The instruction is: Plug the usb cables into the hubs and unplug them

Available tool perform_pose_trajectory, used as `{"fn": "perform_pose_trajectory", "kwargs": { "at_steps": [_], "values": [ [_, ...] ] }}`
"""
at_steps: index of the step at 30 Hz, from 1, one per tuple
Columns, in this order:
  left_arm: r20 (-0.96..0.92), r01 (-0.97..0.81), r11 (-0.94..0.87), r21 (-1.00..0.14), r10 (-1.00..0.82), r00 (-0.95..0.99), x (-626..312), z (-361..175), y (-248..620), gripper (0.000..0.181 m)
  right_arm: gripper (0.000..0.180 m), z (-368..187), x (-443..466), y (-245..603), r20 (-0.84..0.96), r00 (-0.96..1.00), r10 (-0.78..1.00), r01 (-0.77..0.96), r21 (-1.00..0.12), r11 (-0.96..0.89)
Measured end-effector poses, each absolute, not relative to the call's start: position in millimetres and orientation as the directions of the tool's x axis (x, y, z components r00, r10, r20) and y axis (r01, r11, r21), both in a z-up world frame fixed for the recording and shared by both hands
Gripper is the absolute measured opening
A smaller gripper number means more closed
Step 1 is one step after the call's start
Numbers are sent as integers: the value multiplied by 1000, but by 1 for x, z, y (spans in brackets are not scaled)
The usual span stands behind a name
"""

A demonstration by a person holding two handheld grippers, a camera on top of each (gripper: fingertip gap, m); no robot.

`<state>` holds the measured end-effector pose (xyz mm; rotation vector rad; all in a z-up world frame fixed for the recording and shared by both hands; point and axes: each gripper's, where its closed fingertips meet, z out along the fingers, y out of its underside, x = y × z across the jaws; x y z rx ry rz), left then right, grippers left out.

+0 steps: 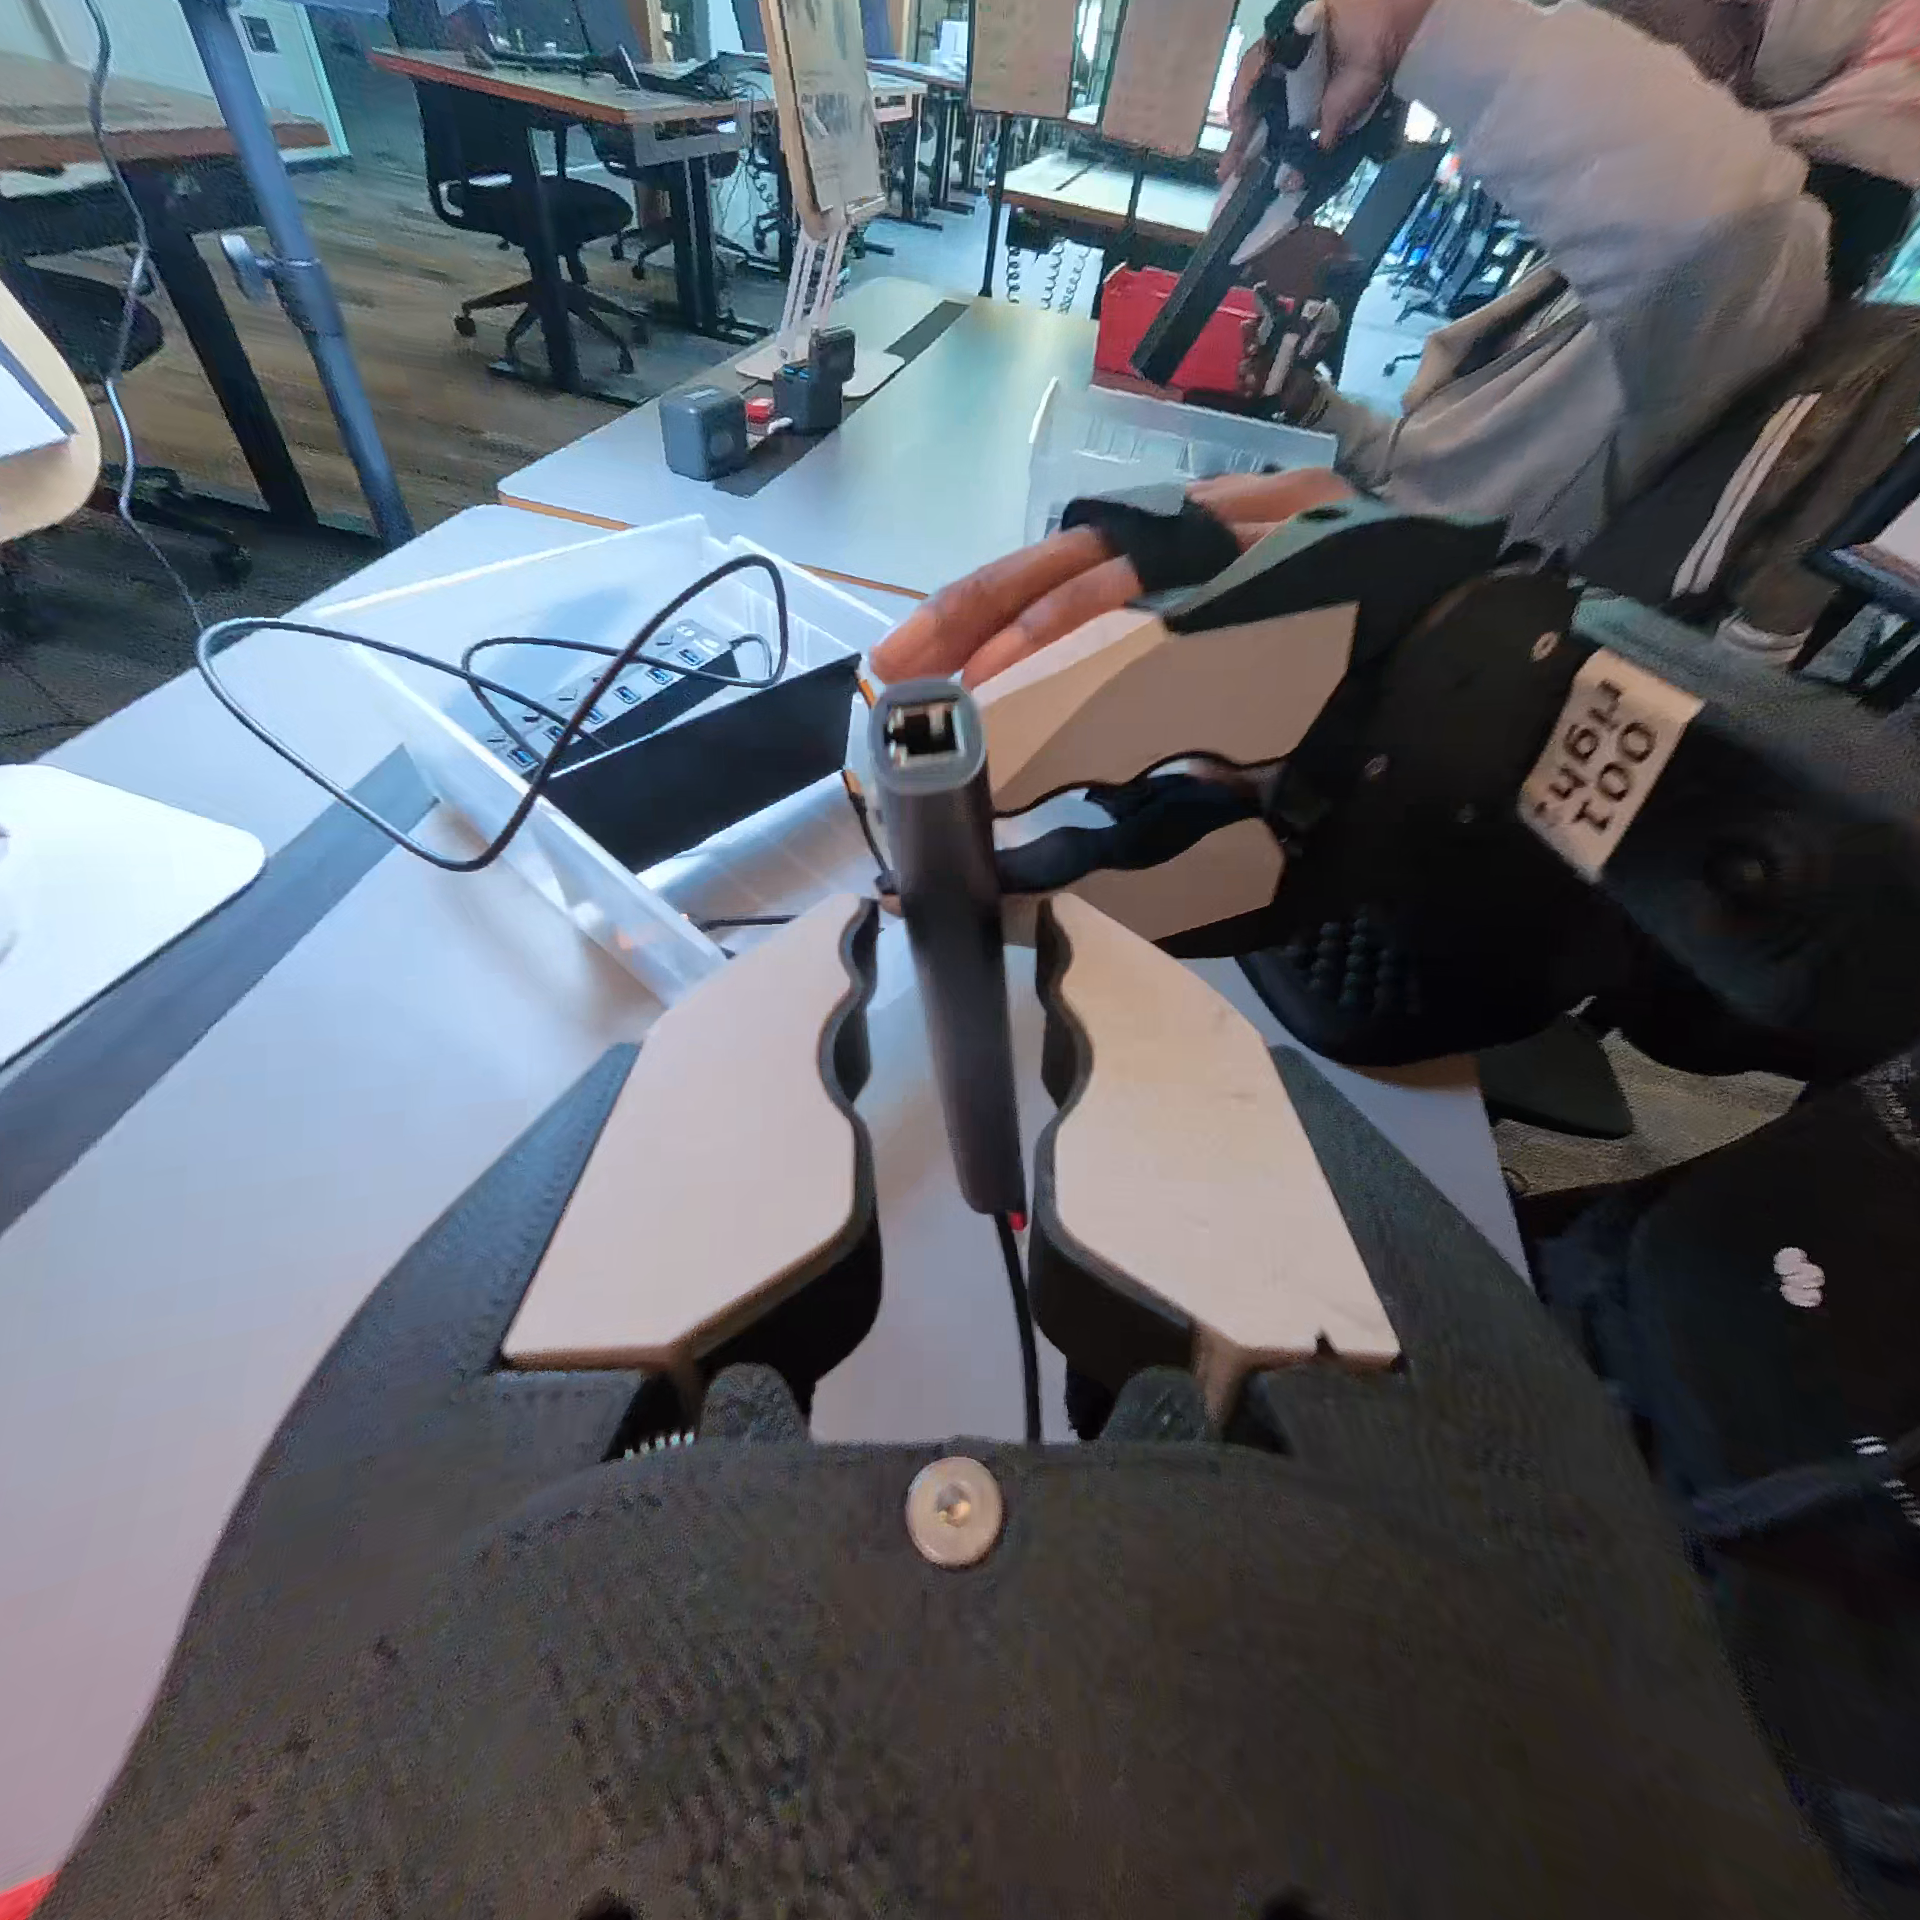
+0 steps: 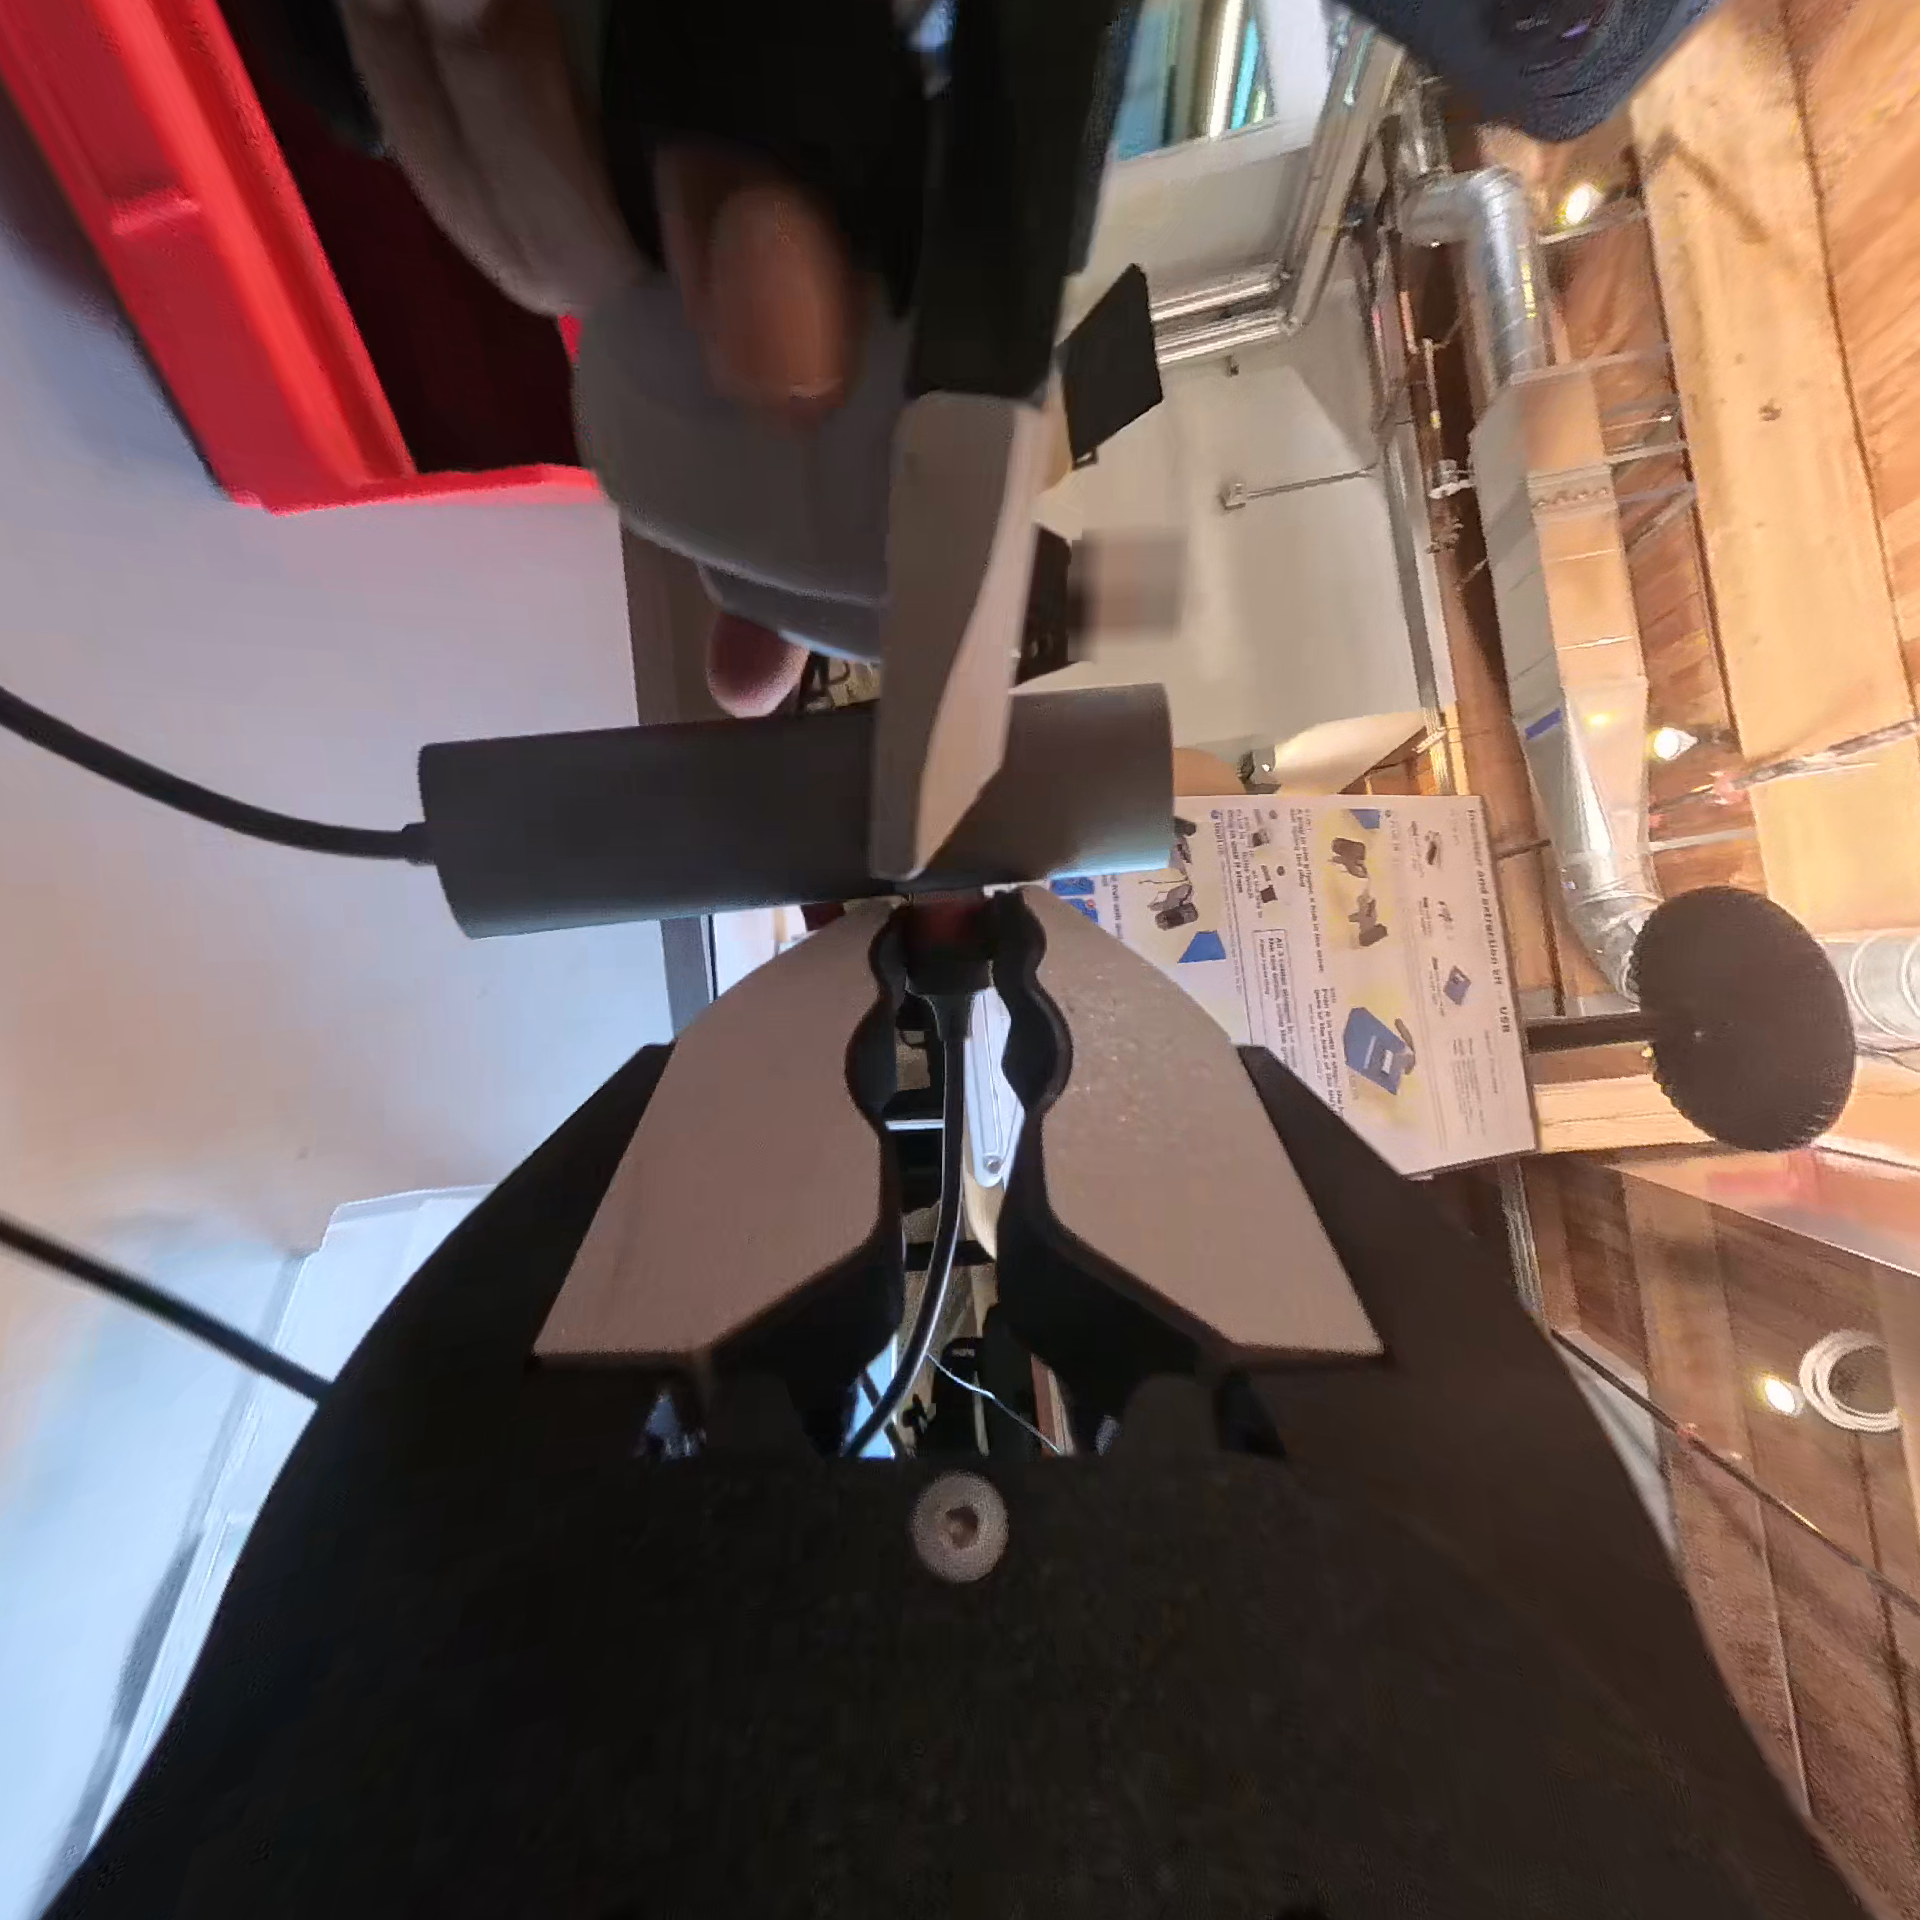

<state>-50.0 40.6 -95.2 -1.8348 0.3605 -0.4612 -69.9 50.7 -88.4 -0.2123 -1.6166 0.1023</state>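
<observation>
Two tools meet at one hub point(image 1: 951, 987), which is tilted up off the desk point(image 1: 364, 1039). From my left wrist view it runs lengthwise between the fingers of the left hand-held gripper point(image 1: 956, 914), with its far end past their tips. I see slivers of desk on either side of it, so I cannot tell whether those fingers pinch it or only bracket it. In the right wrist view one left finger crosses the front of the hub.

My right hand-held gripper point(image 2: 940, 925) comes at the hub's side and is clamped on a red and black plug point(image 2: 940, 951). The plug's nose is against the hub body, and its black cable point(image 2: 935, 1195) trails back between the fingers.

As for looks, the hub is a slim dark grey stick with rounded edges. A square port point(image 1: 920, 732) sits in its far end, a small red dot point(image 1: 1016, 1214) marks the near end, and a black lead point(image 1: 1023, 1340) leaves from there.

Beyond it, a clear tray point(image 1: 623, 914) on the desk holds a second, black hub point(image 1: 623, 707) with a row of ports and a looped wire point(image 1: 343, 644).
</observation>
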Motion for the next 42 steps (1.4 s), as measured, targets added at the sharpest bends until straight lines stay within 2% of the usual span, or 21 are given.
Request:
{"fn": "perform_pose_trajectory", "kwargs": {
  "at_steps": [3, 5, 8, 20, 21, 23, 24, 26, 28, 30, 33, 35, 37, 39, 42],
  "values": [
    [70, -66, -279, -958, -449, 891, -45, -96, 46, 19, 16, -85, -68, 53, 981, -28, 191, 97, -188, 977],
    [55, -86, -307, -948, -425, 904, -49, -94, 45, 18, 16, -83, -70, 53, 970, -21, 243, 83, -241, 967],
    [112, -27, -331, -943, -395, 912, -55, -88, 43, 17, 17, -82, -75, 52, 936, -46, 348, 38, -347, 937],
    [258, 129, -310, -942, -423, 869, -56, -73, 44, 17, 17, -76, -67, 55, 888, -133, 439, 20, -441, 897],
    [242, 115, -305, -945, -420, 875, -56, -72, 44, 17, 17, -76, -66, 59, 890, -138, 436, 31, -436, 900],
    [239, 186, -183, -965, -338, 910, -91, -46, 31, 17, 16, -80, -60, 105, 917, -101, 386, 200, -361, 911],
    [272, 249, -112, -962, -326, 905, -114, -27, 13, 17, 16, -78, -54, 124, 886, -86, 455, 202, -431, 879],
    [171, 161, -58, -985, -303, 938, -134, -15, -16, 17, 16, -55, -42, 148, 838, -9, 546, 171, -537, 826],
    [116, 110, -36, -993, -281, 953, -136, -7, -25, 17, 16, -29, -32, 150, 734, 6, 679, 69, -678, 732],
    [102, 107, 1, -994, -306, 947, -131, 1, -26, 17, 16, -9, -23, 159, 681, 60, 730, 2, -731, 682],
    [112, 123, 13, -992, -320, 941, -129, -1, -22, 17, 16, -8, -15, 181, 723, 165, 671, 43, -685, 727],
    [109, 113, -2, -994, -302, 947, -132, -7, -17, 17, 16, -23, -20, 193, 750, 153, 643, 111, -660, 743],
    [103, 106, -6, -994, -298, 949, -131, -10, -15, 17, 16, -50, -32, 199, 776, 83, 625, 179, -629, 757],
    [100, 102, -9, -995, -312, 945, -126, -11, -14, 17, 17, -92, -42, 208, 772, -59, 633, 319, -586, 745],
    [89, 86, -26, -996, -329, 940, -119, -15, -10, 17, 17, -125, -46, 228, 799, -102, 593, 433, -500, 750]
  ]
}}
